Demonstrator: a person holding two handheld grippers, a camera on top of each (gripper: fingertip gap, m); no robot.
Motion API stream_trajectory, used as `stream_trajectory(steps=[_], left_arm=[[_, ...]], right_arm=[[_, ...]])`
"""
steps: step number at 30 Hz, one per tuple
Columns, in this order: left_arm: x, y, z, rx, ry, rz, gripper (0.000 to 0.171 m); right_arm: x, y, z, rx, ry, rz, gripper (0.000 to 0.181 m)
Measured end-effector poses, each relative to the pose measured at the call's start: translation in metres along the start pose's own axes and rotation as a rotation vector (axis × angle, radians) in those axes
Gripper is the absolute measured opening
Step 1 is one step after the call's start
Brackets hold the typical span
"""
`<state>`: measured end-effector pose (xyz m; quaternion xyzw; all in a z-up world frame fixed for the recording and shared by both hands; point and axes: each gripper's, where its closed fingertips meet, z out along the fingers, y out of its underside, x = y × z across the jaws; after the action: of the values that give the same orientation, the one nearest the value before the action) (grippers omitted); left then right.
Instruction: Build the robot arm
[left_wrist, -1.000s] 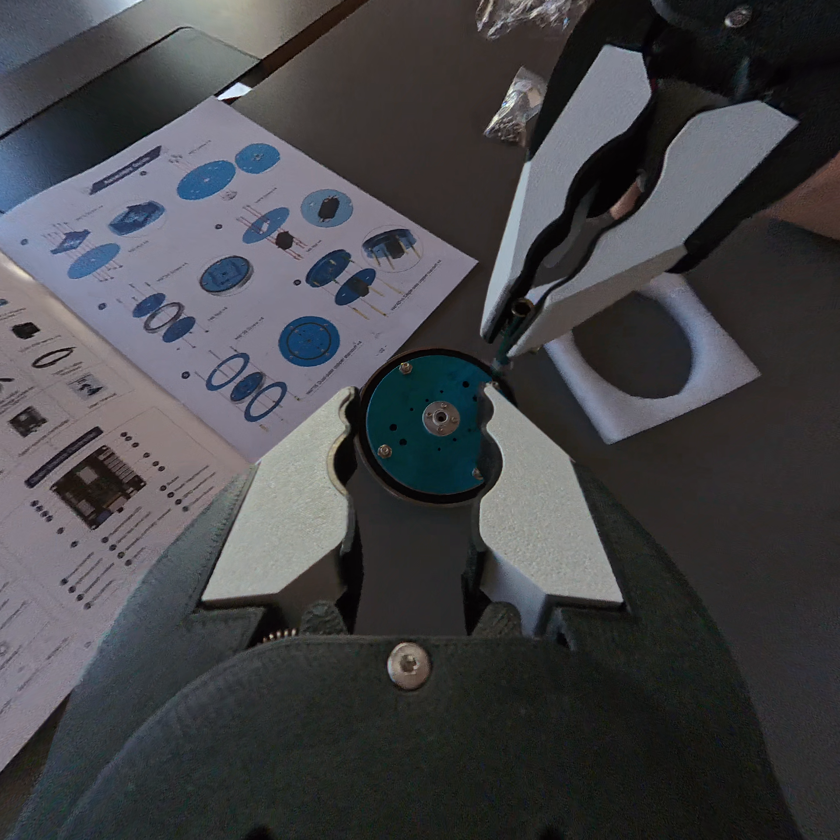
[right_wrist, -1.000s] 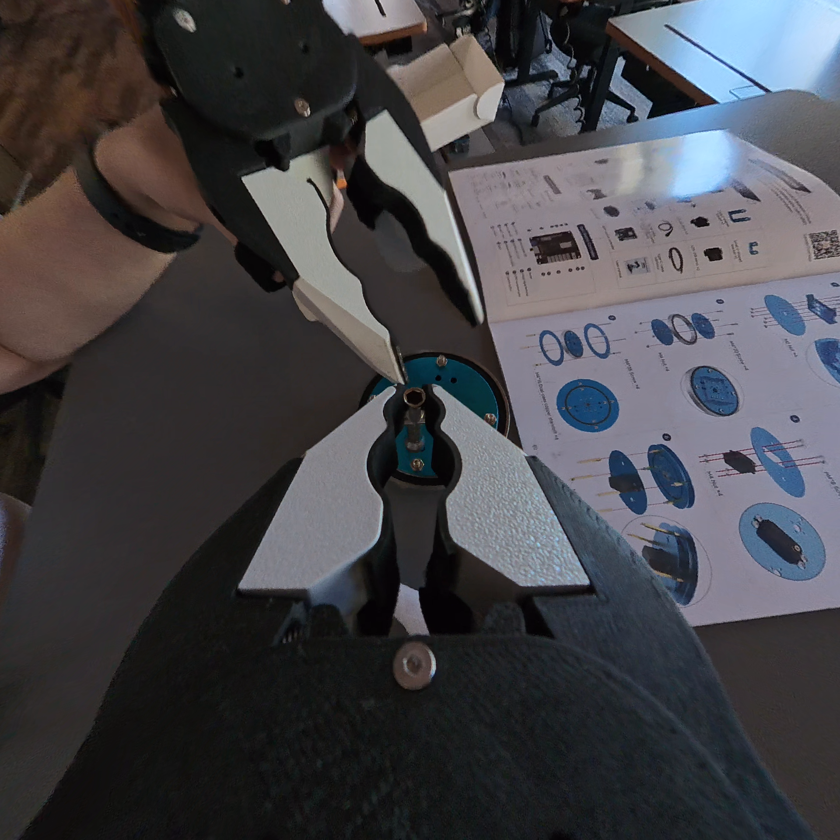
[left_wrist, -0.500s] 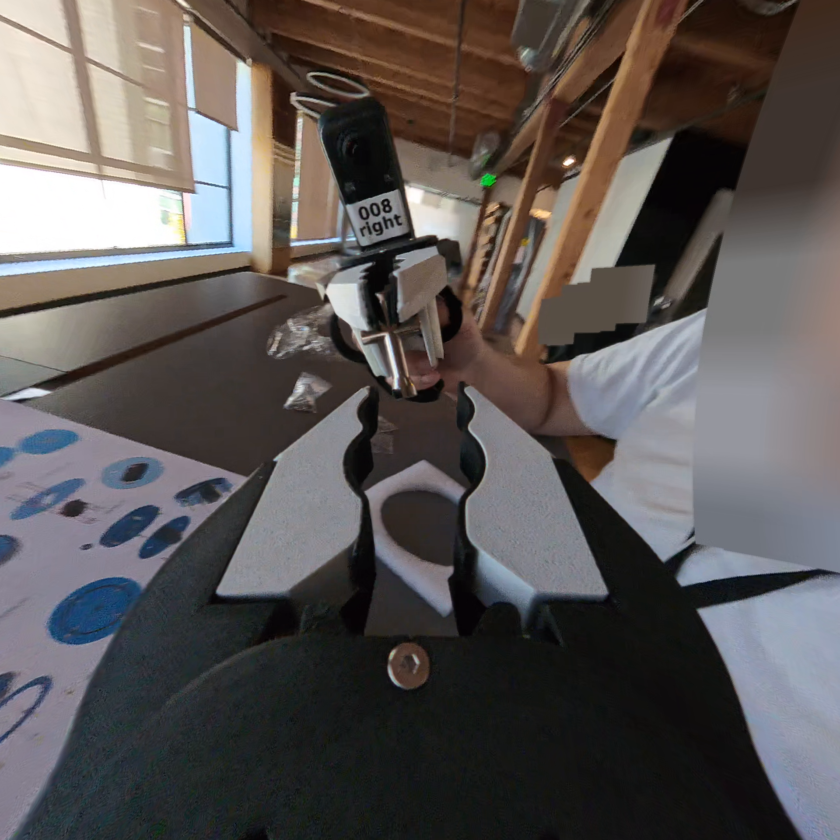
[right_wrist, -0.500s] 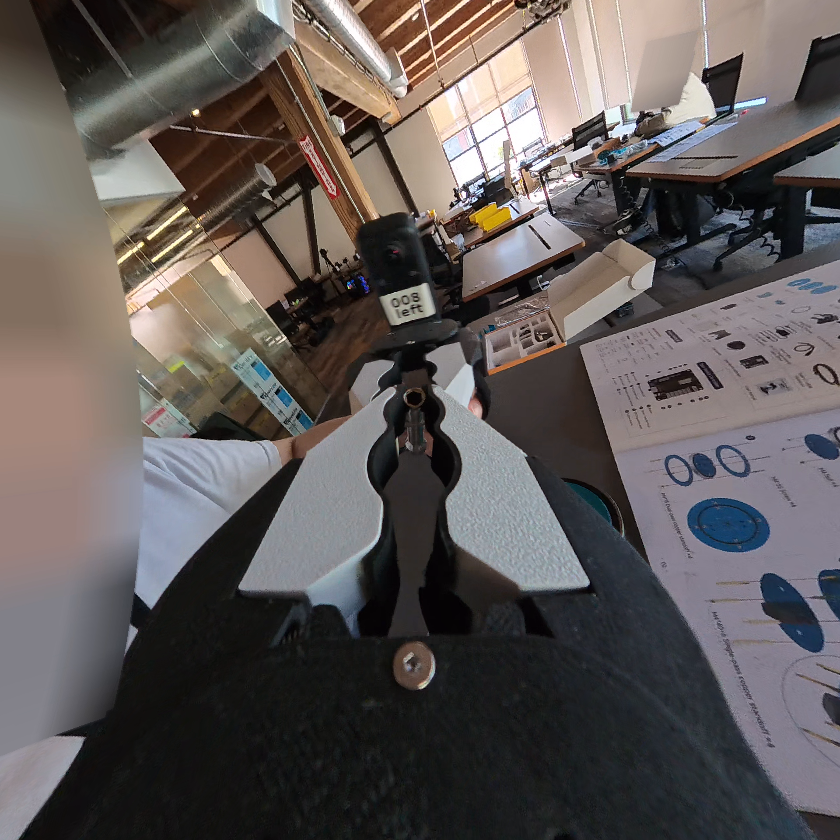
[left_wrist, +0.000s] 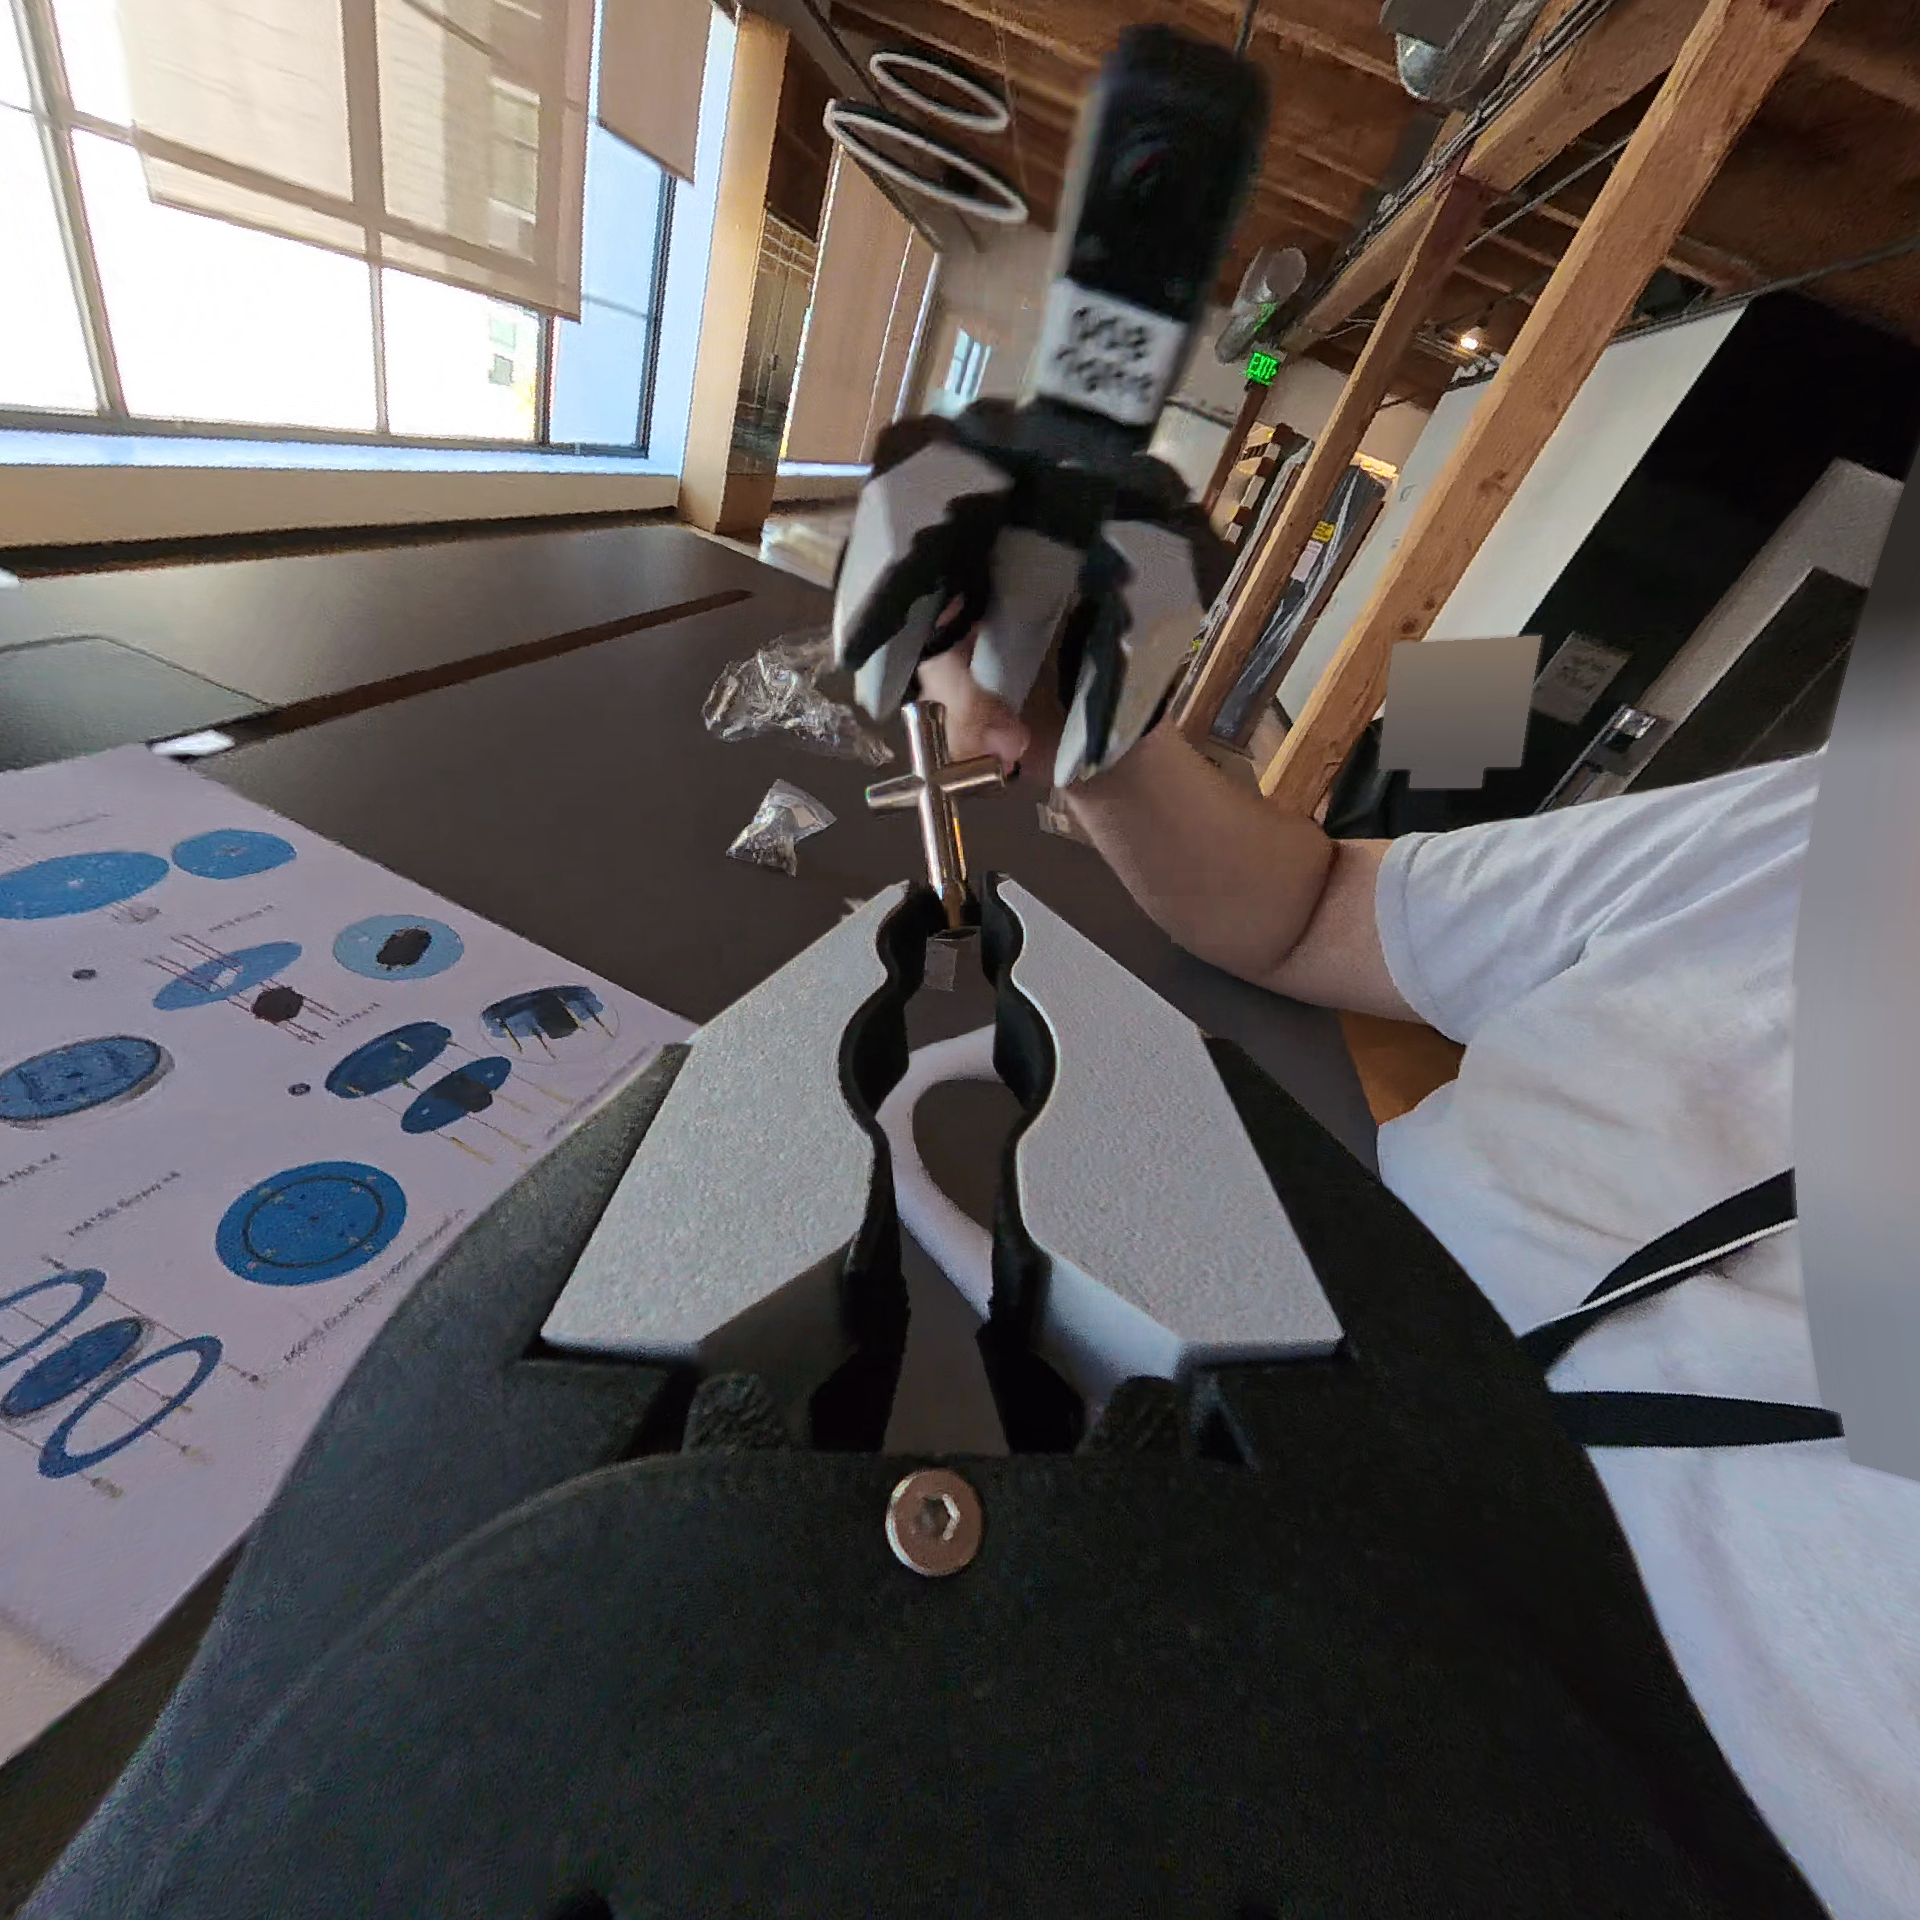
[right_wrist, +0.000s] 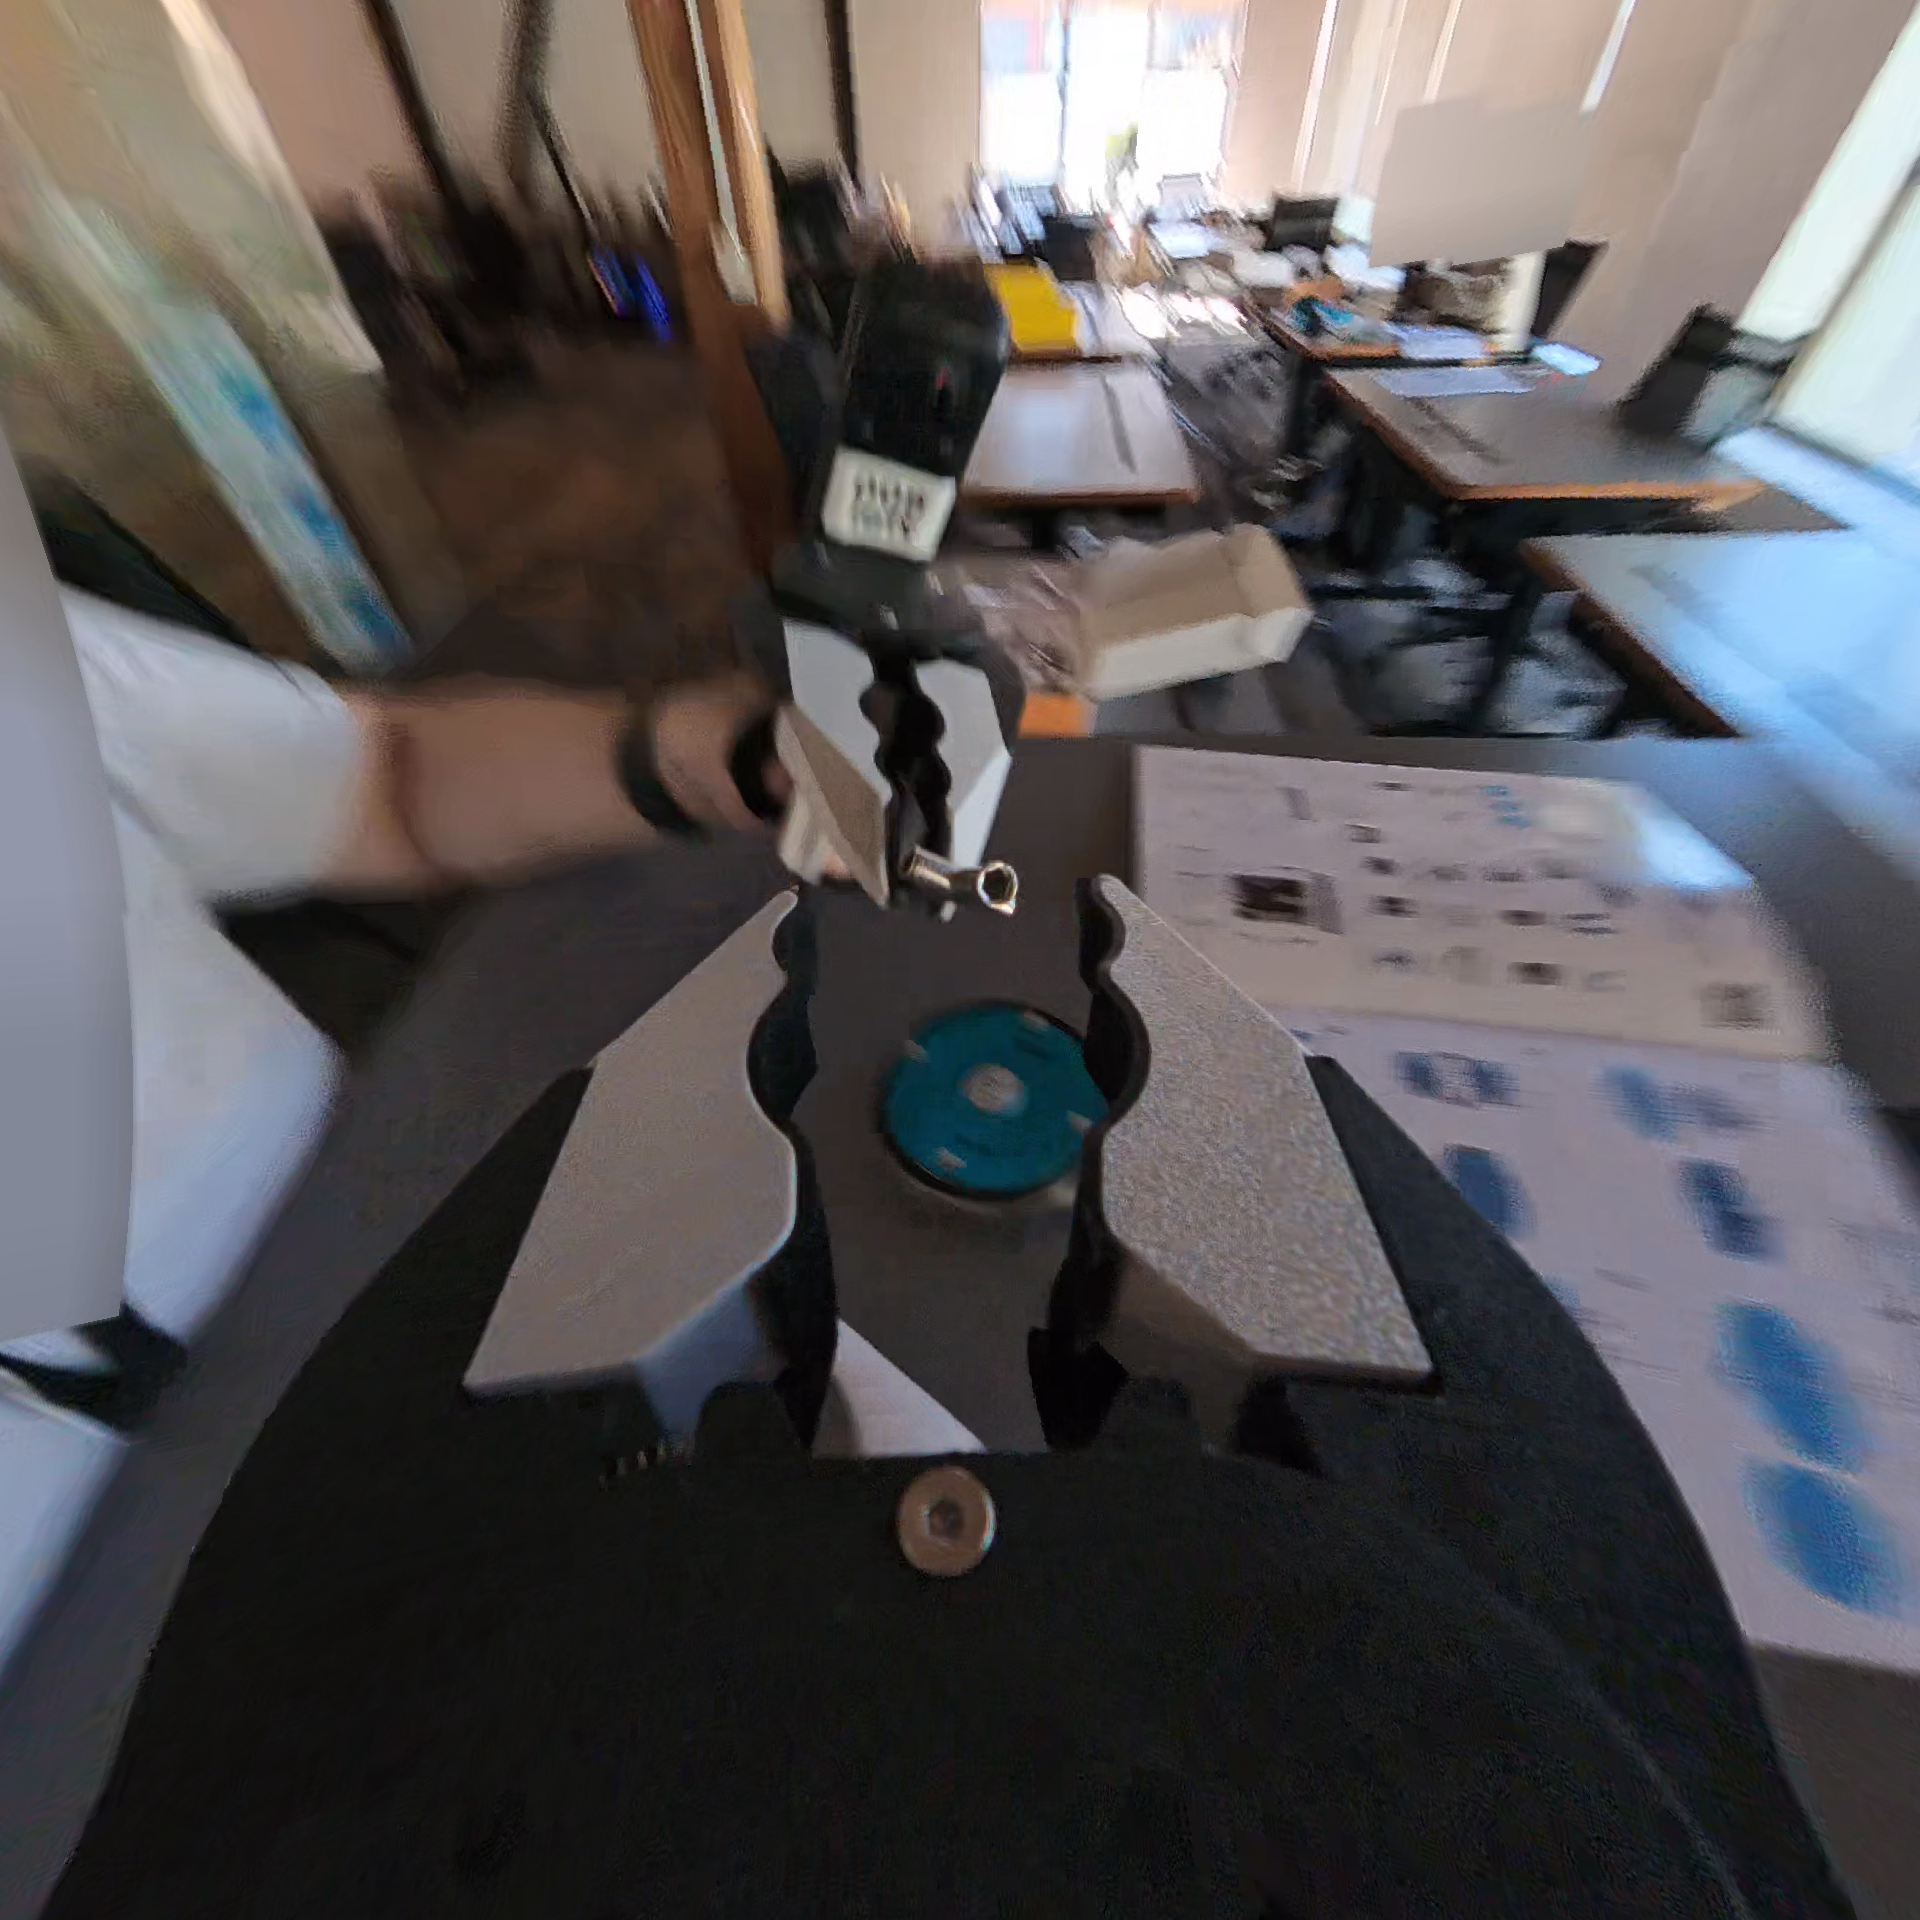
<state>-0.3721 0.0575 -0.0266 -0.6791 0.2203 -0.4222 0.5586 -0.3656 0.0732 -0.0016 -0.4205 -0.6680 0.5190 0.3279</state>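
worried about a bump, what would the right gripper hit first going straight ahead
Probably the silver cross-shaped metal wrench in the left gripper, just beyond the right gripper's open fingertips; depth is unclear.

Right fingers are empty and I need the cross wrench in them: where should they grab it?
Grip the free upper arm of the cross wrench, above the crossbar, coming from the far side, opposite the left gripper, which clamps the lower arm. That arm points toward the open right gripper.
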Motion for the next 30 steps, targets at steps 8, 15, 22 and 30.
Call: stream_trajectory(steps=[8,15,22,30], left_arm=[[-0.02,0.044,0.007,-0.256,-0.107,-0.246,0.009],[-0.025,0.067,0.008,-0.358,-0.148,-0.34,0.009],[-0.031,0.072,0.004,-0.368,-0.173,-0.393,0.009],[-0.023,0.068,0.003,-0.351,-0.127,-0.459,0.008]], right_arm=[[-0.003,0.066,0.021,-0.611,0.337,-0.823,0.027],[0.0,0.087,0.034,-0.692,0.323,-0.894,0.0],[0.0,0.095,0.041,-0.653,0.291,-0.826,0.003],[0.005,0.104,0.049,-0.72,0.307,-0.804,0.02]])
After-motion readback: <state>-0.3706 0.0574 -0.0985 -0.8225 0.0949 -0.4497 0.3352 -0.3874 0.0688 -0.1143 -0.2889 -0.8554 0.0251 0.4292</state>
